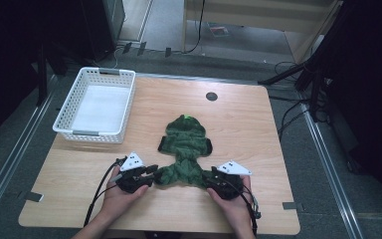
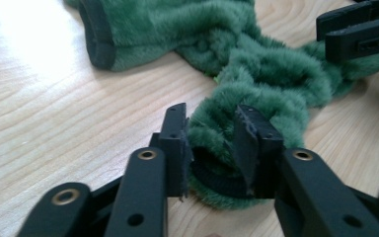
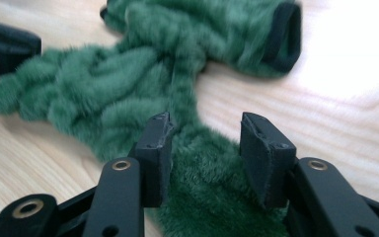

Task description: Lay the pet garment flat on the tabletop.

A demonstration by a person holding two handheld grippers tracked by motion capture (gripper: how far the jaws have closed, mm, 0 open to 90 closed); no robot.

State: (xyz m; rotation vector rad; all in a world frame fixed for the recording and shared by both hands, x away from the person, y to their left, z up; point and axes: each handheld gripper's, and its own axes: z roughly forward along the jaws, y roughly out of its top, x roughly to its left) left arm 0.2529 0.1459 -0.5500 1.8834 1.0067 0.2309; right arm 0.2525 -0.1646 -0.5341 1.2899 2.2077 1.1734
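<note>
Here, fuzzy green garment (image 1: 185,149) lies bunched on woodgrain table (image 1: 258,129).

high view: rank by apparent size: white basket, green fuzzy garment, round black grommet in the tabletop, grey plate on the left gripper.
1. White perforated plastic basket, largest.
2. Green fuzzy fabric garment, clearly smaller in footprint.
3. Grey three-cornered plate on the left gripper.
4. Round black grommet in the light wooden table, smallest, though it sits farther from the camera.
</note>
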